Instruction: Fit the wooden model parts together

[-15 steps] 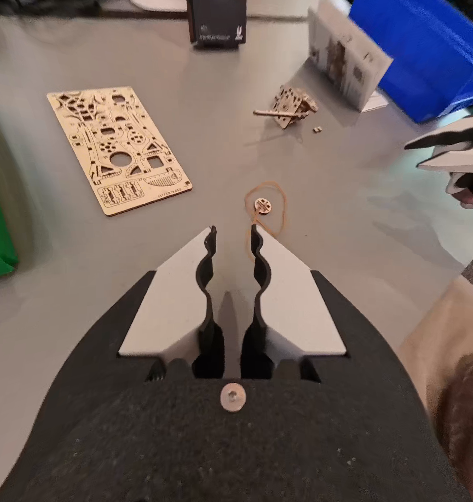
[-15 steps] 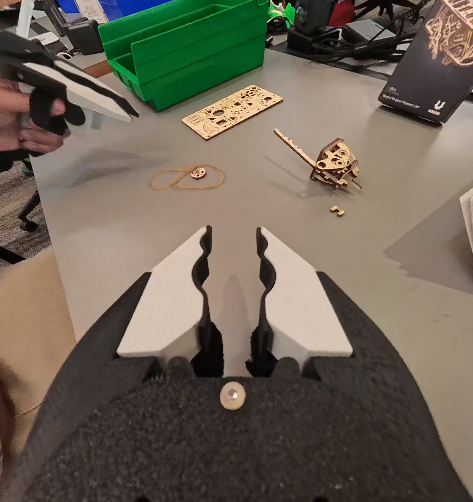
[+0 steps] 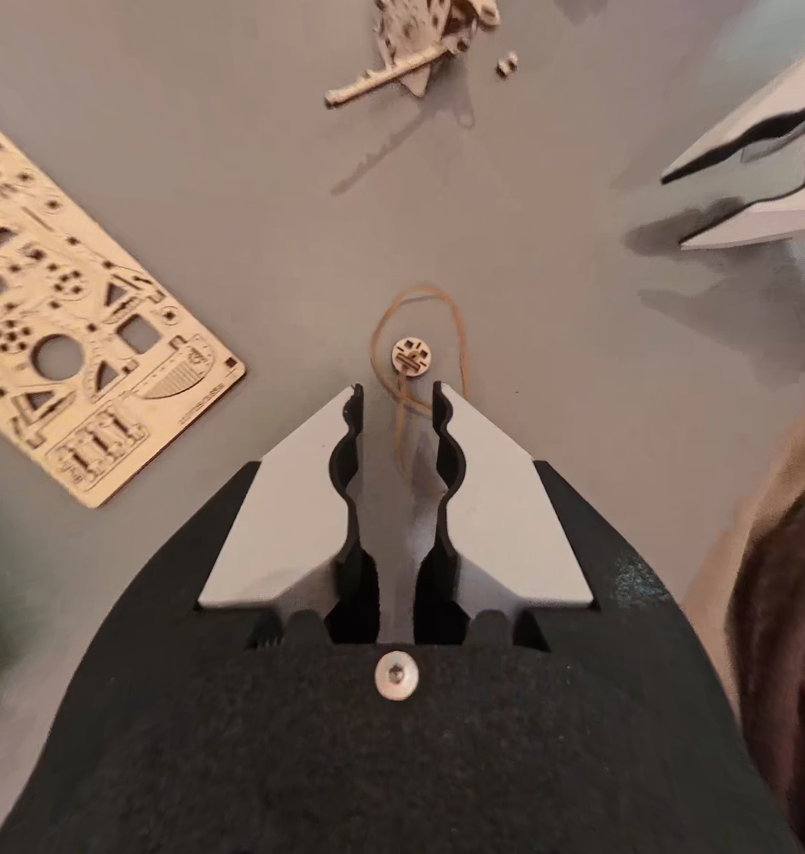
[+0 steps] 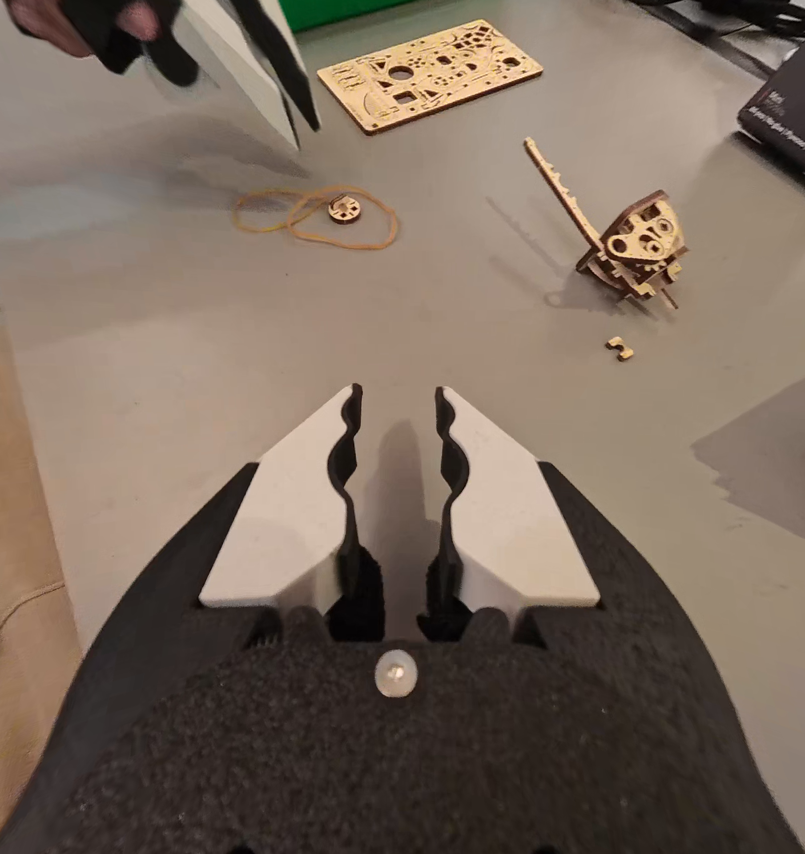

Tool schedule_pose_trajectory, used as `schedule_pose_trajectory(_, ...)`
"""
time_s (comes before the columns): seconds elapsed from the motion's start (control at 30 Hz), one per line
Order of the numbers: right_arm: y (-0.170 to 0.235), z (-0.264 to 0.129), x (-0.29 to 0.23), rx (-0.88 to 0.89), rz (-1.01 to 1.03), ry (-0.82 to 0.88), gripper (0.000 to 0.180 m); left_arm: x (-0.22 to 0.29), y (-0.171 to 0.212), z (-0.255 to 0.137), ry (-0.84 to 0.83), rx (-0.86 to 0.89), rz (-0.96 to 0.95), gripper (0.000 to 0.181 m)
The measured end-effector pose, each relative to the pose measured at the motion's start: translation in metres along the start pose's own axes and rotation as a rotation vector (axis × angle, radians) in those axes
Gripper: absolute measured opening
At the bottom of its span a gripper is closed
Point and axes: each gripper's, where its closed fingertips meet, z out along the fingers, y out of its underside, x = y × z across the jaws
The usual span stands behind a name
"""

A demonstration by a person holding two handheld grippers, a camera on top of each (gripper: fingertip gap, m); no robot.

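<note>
We see our right gripper (image 4: 398, 393) parted and empty above the table (image 4: 437, 323); disc (image 4: 344, 212), rubber band (image 4: 345, 240) and model (image 4: 631, 245) ahead.

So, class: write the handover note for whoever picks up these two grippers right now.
Left gripper: open, empty, low over the table, with the rubber band running between its fingers and the small wooden disc just ahead.
Right gripper: open, empty, above bare table.
Part-built wooden model stands to the right, a tiny loose piece near it. Cut-out sheet lies behind.
Done: nothing gripped. Left: pick up the disc, fit it to the model.
</note>
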Motion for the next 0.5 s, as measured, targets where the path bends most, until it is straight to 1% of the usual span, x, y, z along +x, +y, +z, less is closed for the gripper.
schedule_pose_trajectory(0.07,0.001,0.003,-0.003,-0.009,-0.008,-0.014,0.032,-0.004,0.004,0.012,-0.011,-0.063,0.026,0.028)
schedule_pose_trajectory(0.1,0.001,0.003,-0.004,-0.009,-0.012,-0.020,0.032,-0.002,0.004,0.017,0.009,-0.075,0.032,0.028)
schedule_pose_trajectory(0.17,0.002,0.004,-0.006,-0.011,-0.010,-0.034,0.031,0.003,0.003,0.024,0.042,-0.086,0.038,0.021)
schedule_pose_trajectory(0.23,0.004,0.003,-0.007,-0.014,0.001,-0.044,0.031,-0.001,0.009,0.032,0.010,-0.137,0.069,0.014)
schedule_pose_trajectory(0.3,0.003,0.002,-0.009,-0.008,0.010,-0.053,0.031,0.000,0.006,0.034,0.001,-0.129,0.098,0.001)
schedule_pose_trajectory(0.5,0.000,-0.007,-0.009,0.008,0.020,-0.057,0.031,0.039,0.006,0.044,0.132,-0.136,0.176,0.000)
